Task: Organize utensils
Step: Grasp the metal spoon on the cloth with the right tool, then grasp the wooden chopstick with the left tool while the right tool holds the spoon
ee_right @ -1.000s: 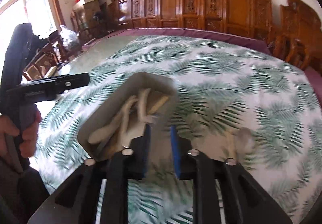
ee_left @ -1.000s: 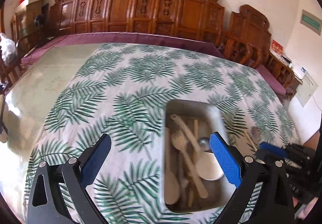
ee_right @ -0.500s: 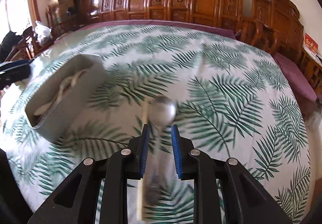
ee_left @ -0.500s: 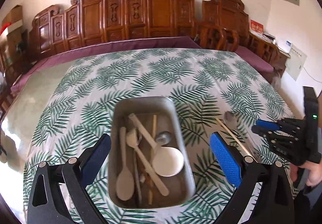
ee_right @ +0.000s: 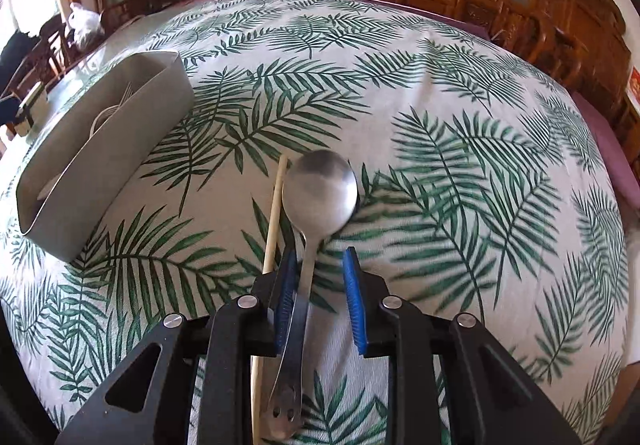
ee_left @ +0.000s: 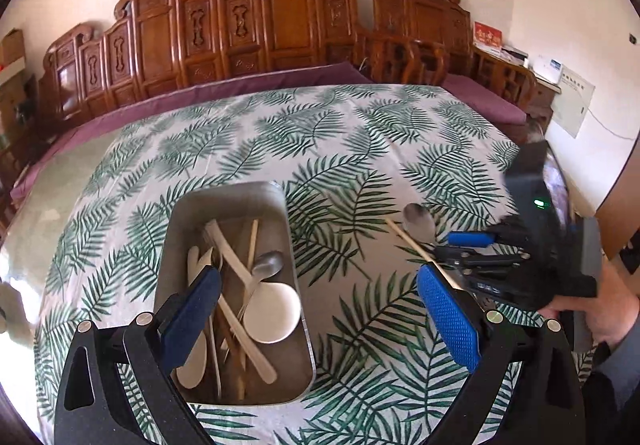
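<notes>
One metal spoon (ee_right: 319, 192) lies between the right gripper (ee_right: 320, 277) fingers.

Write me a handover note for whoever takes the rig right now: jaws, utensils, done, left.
Left gripper: jaws wide open, empty, hovering over the grey rectangular utensil bin.
Right gripper: jaws partly open, straddling the handle of the silver metal spoon, not clamped.
Pale wooden chopstick lies beside the spoon on the palm-leaf tablecloth, outside the jaws.
Done: the bin already holds spoons, a fork and chopsticks.
Left: grasp the spoon, bin it, then the chopstick.
</notes>
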A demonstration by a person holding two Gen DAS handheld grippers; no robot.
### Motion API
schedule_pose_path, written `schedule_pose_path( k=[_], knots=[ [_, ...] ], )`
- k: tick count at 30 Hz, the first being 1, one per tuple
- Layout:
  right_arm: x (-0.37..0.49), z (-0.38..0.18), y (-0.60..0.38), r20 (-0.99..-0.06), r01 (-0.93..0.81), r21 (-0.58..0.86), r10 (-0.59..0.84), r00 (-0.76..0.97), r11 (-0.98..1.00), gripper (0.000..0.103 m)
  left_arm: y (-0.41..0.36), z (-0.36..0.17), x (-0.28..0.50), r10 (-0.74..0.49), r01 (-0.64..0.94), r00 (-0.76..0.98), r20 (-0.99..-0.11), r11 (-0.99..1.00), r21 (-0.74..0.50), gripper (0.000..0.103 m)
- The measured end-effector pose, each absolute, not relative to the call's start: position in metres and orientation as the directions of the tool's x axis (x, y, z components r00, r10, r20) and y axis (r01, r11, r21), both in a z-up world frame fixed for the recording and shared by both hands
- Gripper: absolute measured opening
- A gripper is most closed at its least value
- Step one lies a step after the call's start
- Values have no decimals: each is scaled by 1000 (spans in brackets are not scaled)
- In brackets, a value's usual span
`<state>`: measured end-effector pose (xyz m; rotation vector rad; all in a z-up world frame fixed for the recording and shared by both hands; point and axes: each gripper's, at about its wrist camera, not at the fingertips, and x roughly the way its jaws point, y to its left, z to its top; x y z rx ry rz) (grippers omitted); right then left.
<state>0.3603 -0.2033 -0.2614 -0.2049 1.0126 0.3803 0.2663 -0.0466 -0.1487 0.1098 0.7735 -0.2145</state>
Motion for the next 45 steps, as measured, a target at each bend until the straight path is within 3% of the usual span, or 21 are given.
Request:
schedule_pose_path(
  k=[6,8,9,27,37,45],
  knots=[
    [358,-259,-207,-876,-424,14,216,432,905,23,-58,-149,265,-146,243,690,-709,969,37,95],
    [358,-259,-207,-881,-435,12,215,422,900,9,-60,-148,266,-144,242,688,-712,969,37,95],
    [357,-259,-207,-883,-441,12,217,417,897,7,-62,-148,267,-144,242,684,-715,970,35,95],
    [352,-255,-286,-867,-361,72,237,438,930,7,-151,-188,289,-177,322,574,-799,946,22,94],
    [352,-255,-301,-861,-343,89,246,446,935,7,-172,-233,318,-230,318,433,-872,944,-91,49],
    [351,-253,-297,-858,-346,90,249,450,934,7,-174,-242,313,-167,312,440,-882,950,-24,26]
  ],
)
